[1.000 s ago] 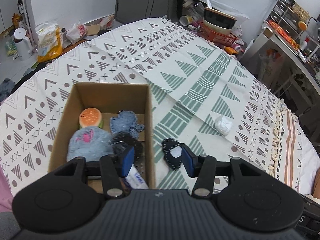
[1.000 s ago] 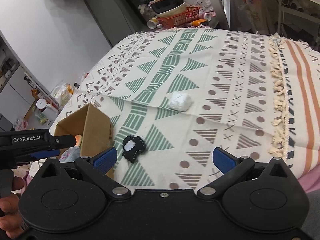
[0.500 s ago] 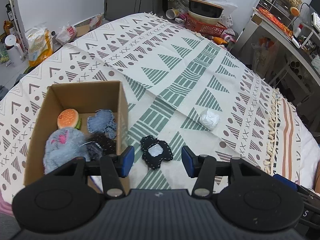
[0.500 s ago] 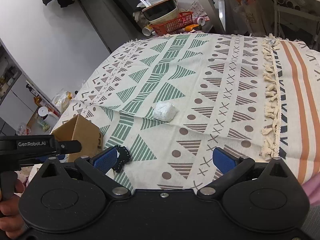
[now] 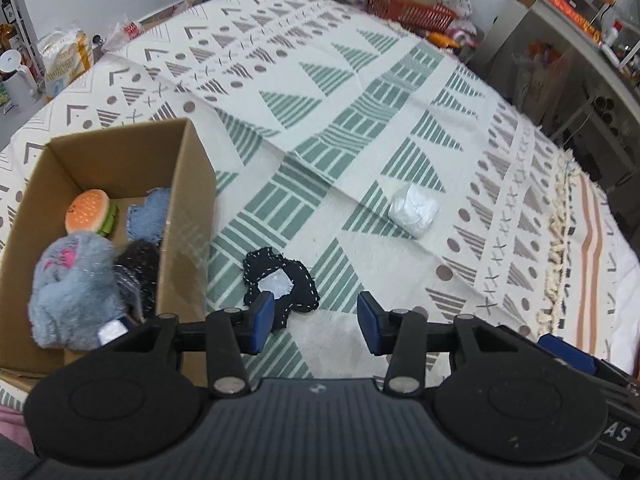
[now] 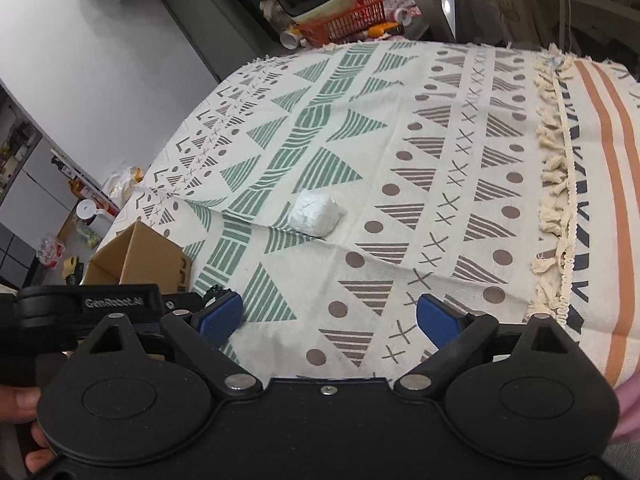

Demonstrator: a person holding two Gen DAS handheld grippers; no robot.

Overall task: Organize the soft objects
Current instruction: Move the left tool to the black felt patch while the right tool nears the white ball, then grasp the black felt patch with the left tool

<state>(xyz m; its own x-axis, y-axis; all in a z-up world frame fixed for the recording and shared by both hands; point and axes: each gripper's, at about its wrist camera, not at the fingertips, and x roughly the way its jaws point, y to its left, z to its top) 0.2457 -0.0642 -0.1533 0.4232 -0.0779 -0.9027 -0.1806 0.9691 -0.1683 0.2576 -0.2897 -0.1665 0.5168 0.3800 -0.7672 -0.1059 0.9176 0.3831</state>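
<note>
A cardboard box [image 5: 192, 184] stands at the left on the patterned cloth, holding a burger toy [image 5: 89, 211], a blue denim patch [image 5: 150, 216], a grey plush [image 5: 68, 276] and a dark sparkly piece [image 5: 138, 264]. Just right of the box lies a black stitched patch [image 5: 280, 276] with a pale centre. My left gripper [image 5: 316, 322] hovers open right over its near edge, nothing between the fingers. A white crumpled bundle [image 5: 414, 209] [image 6: 316, 216] lies farther out. My right gripper [image 6: 328, 316] is open above bare cloth, short of the bundle. The box corner [image 6: 140, 256] shows at its left.
A fringed cloth edge [image 6: 556, 208] runs down the right over an orange-striped sheet. A red basket [image 6: 344, 20] with bowls sits beyond the far edge. Bags and a white jug [image 5: 16, 84] stand on the floor at left. A hand [image 6: 24, 412] grips the left tool.
Both views have shifted right and forward: the box slid toward the left in the left wrist view, and the black patch now lies between the left fingers. The white bundle looks nearer to the right gripper.
</note>
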